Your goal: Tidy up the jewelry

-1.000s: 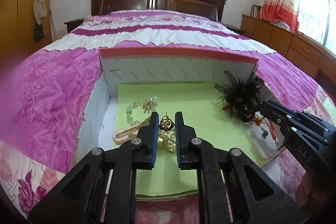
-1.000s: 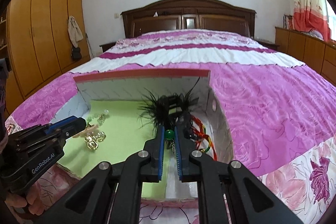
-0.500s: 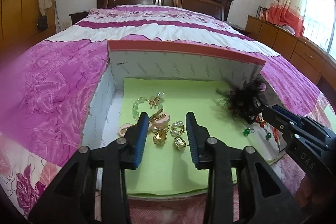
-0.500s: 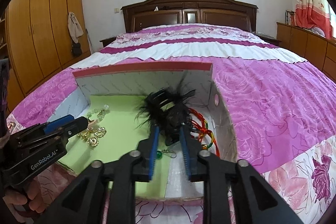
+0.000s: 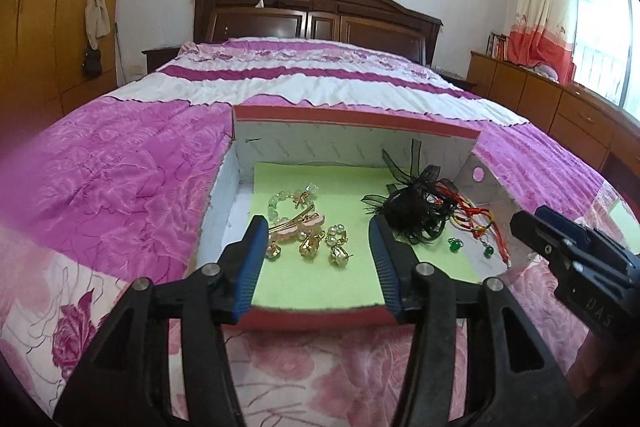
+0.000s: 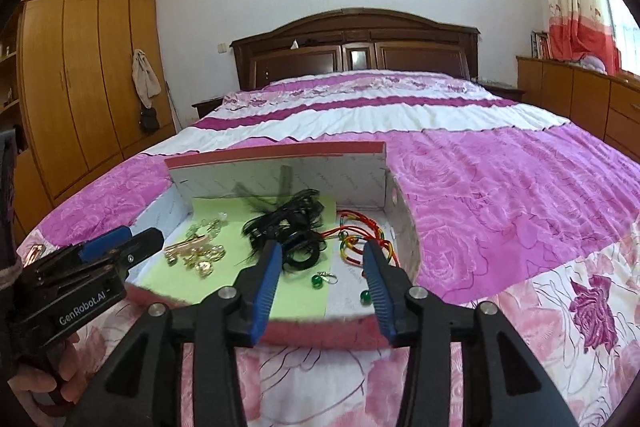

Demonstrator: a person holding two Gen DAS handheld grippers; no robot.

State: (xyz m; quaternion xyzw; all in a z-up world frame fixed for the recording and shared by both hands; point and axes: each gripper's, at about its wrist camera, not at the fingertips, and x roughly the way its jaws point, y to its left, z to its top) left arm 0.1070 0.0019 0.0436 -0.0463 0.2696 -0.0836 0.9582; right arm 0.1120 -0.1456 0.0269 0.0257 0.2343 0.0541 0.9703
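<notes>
An open cardboard box [image 5: 356, 123] with a green liner [image 5: 320, 287] sits on the bed. On its left lie gold earrings [image 5: 310, 247], a pink hair clip [image 5: 296, 227] and a green bead bracelet [image 5: 280, 201]. A black feathered hair piece [image 5: 416, 211], red cords [image 5: 472, 215] and green bead earrings [image 5: 454, 246] lie on the right. My left gripper [image 5: 318, 239] is open and empty above the box's near edge. My right gripper [image 6: 320, 263] is open and empty, above the green bead earrings [image 6: 318, 281] and black hair piece [image 6: 288, 223].
The box rests on a pink floral bedspread [image 6: 500, 195]. A dark wooden headboard [image 6: 356, 43] stands at the far end. Wooden wardrobes [image 6: 68, 87] line the left wall, low cabinets [image 5: 560, 111] the right. The right gripper shows in the left wrist view [image 5: 568, 247], and the left one in the right wrist view [image 6: 92, 263].
Both grippers opened wide, released the gold earrings and the green bead earrings into the box, and pulled back toward its near edge.
</notes>
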